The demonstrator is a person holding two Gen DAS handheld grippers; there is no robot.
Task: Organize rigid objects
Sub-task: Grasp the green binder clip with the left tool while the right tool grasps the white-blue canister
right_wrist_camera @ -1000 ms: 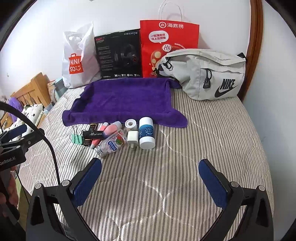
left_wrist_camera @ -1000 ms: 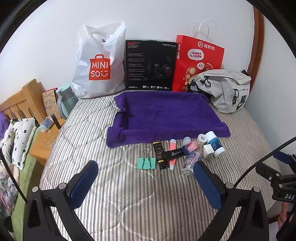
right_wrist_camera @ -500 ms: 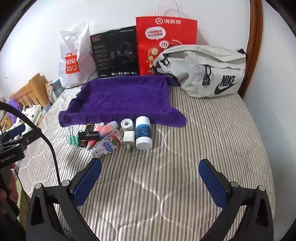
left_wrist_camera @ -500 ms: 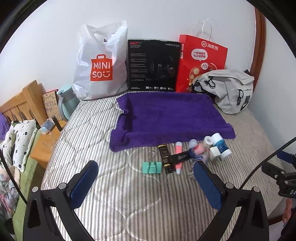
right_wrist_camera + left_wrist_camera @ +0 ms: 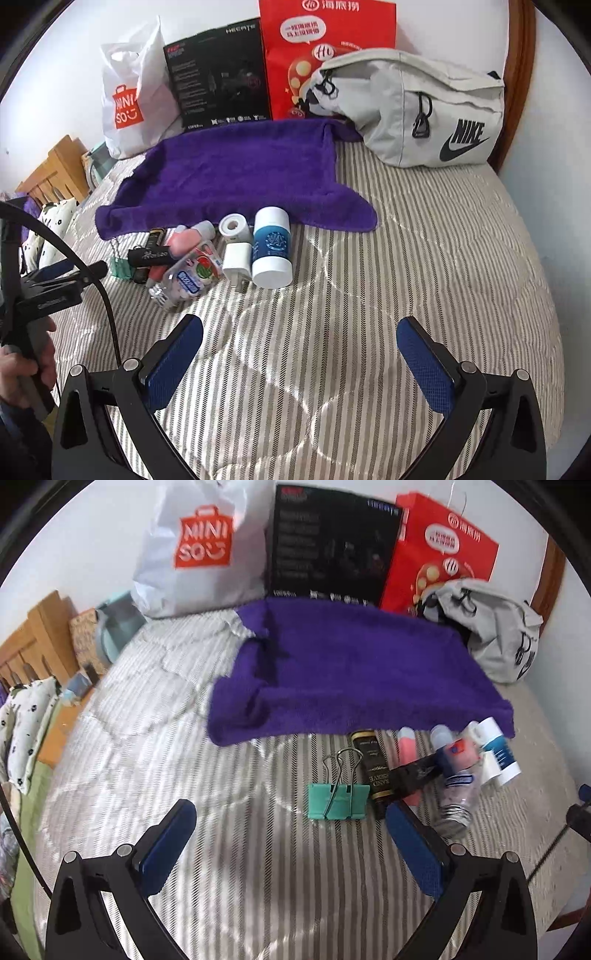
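Black box (image 5: 332,542) print is blurred; red bag (image 5: 327,55) top is cut off.

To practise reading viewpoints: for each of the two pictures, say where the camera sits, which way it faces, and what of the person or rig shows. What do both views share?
Left wrist: on the left gripper, low over the bed, facing the green binder clip and purple towel; its own open fingers show.
Right wrist: on the right gripper, facing the blue-and-white bottle; its open fingers, plus a hand holding the other gripper, show.
Shared: towel, clip, bottle, bags against the wall.
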